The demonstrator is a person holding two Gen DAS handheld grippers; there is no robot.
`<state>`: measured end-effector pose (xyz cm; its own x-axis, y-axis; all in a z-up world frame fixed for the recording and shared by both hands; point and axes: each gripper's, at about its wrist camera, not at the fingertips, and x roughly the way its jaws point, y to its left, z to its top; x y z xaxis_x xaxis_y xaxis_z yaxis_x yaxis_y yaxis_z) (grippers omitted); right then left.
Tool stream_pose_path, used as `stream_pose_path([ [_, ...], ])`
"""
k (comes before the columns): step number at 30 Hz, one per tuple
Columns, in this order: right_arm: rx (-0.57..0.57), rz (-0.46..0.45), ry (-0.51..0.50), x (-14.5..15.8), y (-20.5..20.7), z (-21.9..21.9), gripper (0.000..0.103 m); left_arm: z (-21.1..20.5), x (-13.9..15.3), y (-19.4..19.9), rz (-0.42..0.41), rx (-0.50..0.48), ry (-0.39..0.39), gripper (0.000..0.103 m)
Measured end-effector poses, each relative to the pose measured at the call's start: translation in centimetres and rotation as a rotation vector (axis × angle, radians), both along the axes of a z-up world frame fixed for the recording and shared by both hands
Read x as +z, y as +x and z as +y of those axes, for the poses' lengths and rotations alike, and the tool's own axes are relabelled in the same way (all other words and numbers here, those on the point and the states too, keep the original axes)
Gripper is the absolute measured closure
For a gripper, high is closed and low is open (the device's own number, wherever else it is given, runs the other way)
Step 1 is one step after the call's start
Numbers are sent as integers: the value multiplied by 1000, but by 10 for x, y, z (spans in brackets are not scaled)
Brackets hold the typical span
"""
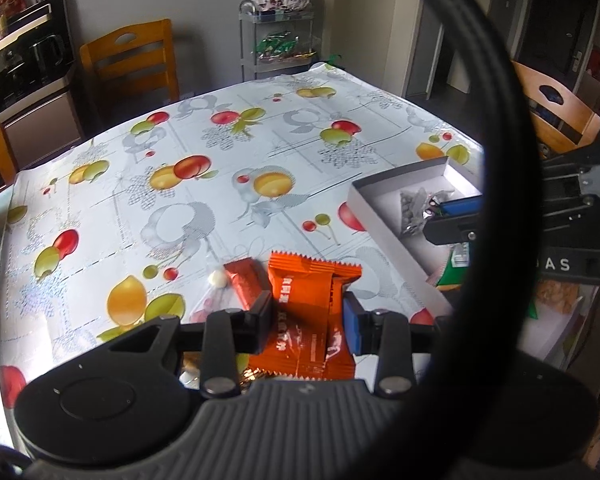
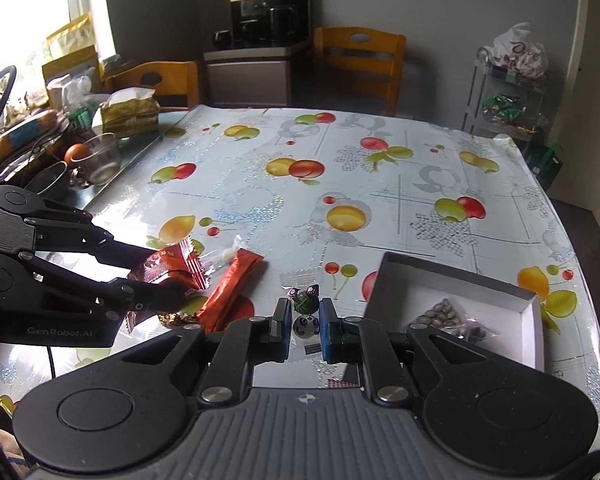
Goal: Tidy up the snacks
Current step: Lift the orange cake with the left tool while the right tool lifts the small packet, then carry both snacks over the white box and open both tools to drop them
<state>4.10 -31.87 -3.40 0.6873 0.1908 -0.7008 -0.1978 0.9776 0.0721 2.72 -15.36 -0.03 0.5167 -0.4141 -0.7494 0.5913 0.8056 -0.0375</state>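
Grey-walled room; wooden chairs (image 2: 360, 62) round table; metal cart (image 2: 508, 96) with bagged goods in corner; coffee machine (image 2: 266, 12) on cabinet; table (image 1: 204, 200) under glossy fruit-print cloth, clutter along window side; white box (image 2: 460, 300) near right edge, packet of dark sweets (image 2: 440, 314) inside; left gripper (image 1: 306, 316) clamped on orange packet (image 1: 312, 312); red stick packet (image 2: 232, 288) flat beside it; right gripper (image 2: 306, 320) closed on small panda-print sweet (image 2: 305, 326), just left of box.
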Motion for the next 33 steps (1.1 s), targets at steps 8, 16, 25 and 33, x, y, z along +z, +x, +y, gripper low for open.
stream_pose_path([
  [8,-39,-6,-2,3,-5,-10,87,-13,2,-2,-4,-37,-9,70],
  [16,-84,-17,-1,5,-10,-22,87,-31,10,-1,-17,-87,-21,70],
  [25,-165,-16,-2,4,-18,-48,87,-60,13,-6,-14,-173,-29,70],
  [33,-226,16,-10,-4,-30,-70,87,-85,8,-14,14,-253,-40,70],
])
